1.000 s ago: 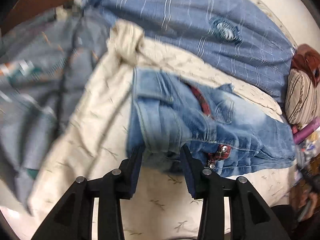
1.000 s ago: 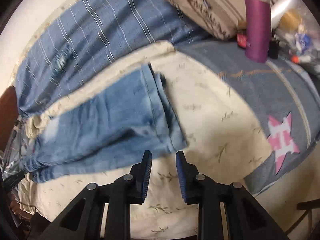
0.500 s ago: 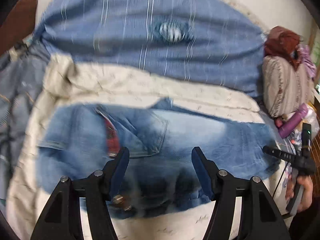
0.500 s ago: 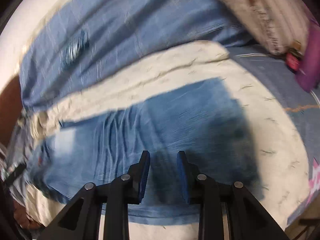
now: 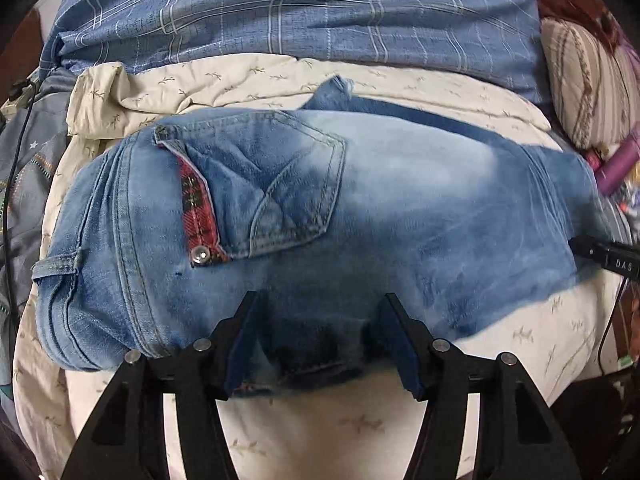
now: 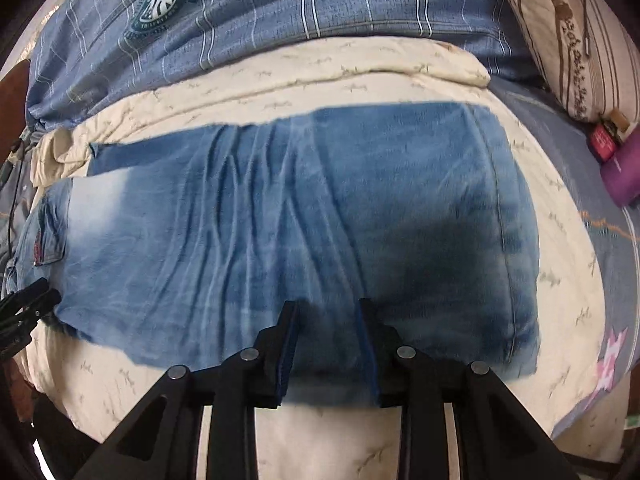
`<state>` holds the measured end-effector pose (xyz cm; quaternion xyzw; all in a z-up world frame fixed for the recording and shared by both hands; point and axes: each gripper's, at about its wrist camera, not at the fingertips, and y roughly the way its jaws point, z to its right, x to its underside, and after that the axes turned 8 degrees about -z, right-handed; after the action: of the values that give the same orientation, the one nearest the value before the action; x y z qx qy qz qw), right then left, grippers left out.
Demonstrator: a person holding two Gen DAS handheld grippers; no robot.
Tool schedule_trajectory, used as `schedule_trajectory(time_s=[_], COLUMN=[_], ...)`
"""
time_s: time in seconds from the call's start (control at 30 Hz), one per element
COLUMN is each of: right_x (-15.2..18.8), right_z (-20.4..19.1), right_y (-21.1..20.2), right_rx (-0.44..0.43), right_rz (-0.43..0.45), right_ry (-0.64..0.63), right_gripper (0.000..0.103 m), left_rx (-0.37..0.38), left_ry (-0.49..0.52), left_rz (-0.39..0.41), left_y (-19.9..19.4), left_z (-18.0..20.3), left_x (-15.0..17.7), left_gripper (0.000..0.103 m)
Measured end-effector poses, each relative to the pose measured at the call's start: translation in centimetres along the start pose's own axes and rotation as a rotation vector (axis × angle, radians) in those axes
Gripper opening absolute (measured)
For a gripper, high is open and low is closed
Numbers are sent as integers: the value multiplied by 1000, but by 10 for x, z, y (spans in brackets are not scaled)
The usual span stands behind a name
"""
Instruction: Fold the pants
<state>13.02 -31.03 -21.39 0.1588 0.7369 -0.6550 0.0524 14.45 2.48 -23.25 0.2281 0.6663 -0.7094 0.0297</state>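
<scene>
Your faded blue denim pants [image 5: 400, 208] lie flat along the cream leaf-print quilt [image 5: 248, 80] on the bed, waistband toward your left, back pocket with red plaid trim [image 5: 260, 192] facing up.

Your left gripper [image 5: 318, 340] hangs over the near edge of the seat area, just below that pocket. Its jaws are spread wide, with denim showing in the gap between them; nothing is pinched, and the blue pads [image 5: 242, 344] sit at or just above the cloth. Whether they touch it, you cannot tell.

Your right gripper [image 6: 326, 344] is over the near edge of the legs [image 6: 360, 216], close to the hem end [image 6: 516, 260]. Its jaws are parted more narrowly, also released, with fabric visible between the pads and not clamped.

Beyond the pants lies a blue checked cover with a round crest [image 6: 160, 4], and to your right a striped beige pillow [image 6: 568, 40] and a purple bottle [image 6: 624, 172].
</scene>
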Motion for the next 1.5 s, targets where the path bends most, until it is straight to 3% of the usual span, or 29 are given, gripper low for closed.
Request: schedule_trajectory(time_s=[0.03,0.2,0.3,0.4,0.5,0.6,0.83,0.9,1.0,1.17,1.3,1.4,1.5], right_x=[2,19,15,4,-16,-40,-71,-74,-80,-93,-100,-113,-118], right_z=[0,8,18,40,54,48,40,28,-23,-132,-184,-207,-221], right_y=[-1,-4,-13,-36,-58,-50,-4,-7,-20,-26,-11,8,24], right_rx=[-31,-103,-165,-254,-237,-180,-69,-56,-120,-313,-361,-352,-345], right_rz=[-55,-66,-87,-7,109,113,10,30,67,48,15,-17,-71], right_ry=[-3,30,29,85,116,105,177,178,35,-237,-290,-276,-259], right_gripper=[33,34,33,33,33,33,33,34,34,34,34,32,31], left_rx=[-1,-10,28,85,48,-15,-81,-105,-133,-97,-171,-156,-170], left_ry=[8,15,-30,-86,-87,-90,-189,-164,-127,-160,-198,-219,-185], left_rz=[5,33,23,63,164,210,71,71,88,126,164,111,118], left_y=[0,-4,-10,-28,-47,-52,-16,-13,-17,-32,-39,-29,-27], left_z=[0,3,-4,-12,-12,-17,-47,-44,-36,-45,-61,-73,-70], left_x=[4,15,10,4,-3,-10,-11,-5,2,4,3,4,8], left_gripper=[62,62,62,62,62,62,62,61,62,62,62,62,62])
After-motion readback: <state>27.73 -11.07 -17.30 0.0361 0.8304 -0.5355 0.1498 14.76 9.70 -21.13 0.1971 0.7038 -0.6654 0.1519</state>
